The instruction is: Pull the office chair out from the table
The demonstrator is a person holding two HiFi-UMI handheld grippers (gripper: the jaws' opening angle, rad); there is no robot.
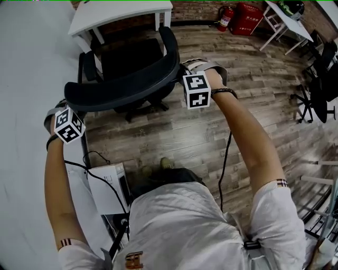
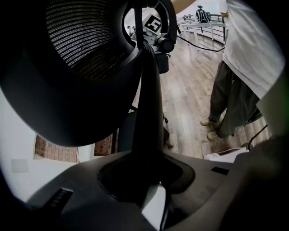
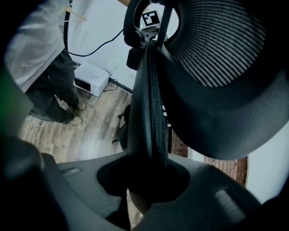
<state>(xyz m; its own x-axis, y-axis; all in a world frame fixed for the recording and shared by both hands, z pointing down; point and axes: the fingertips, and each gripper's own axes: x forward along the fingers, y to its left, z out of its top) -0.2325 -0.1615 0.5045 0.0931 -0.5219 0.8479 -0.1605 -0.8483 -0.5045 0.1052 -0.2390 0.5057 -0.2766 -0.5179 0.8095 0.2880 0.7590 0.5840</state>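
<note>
Each tool is pinching the same thing: the left gripper [image 2: 143, 182] has its jaws closed on the dark rim of the black mesh-backed office chair [image 1: 132, 79] at one end of the curved backrest, and the right gripper [image 3: 149, 180] clamps the rim at the other end, so the backrest's long axis runs straight from one tool to the other. Below and behind both tools lies the grey-brown wood-plank floor [image 1: 195, 137], with a white box-shaped appliance [image 3: 91, 80], probably a microwave, on it behind the left tool beside a pale wall. Ahead of the jaws the chair's seat points away from the person toward the white table [image 1: 121, 13], its front edge about level with the tabletop's near edge. Beyond the right tool, against a brick wall [image 1: 195, 8], stand a red fire extinguisher [image 1: 226, 17] and a red cabinet [image 1: 247, 18] whose pale lettering is too small to read.
</note>
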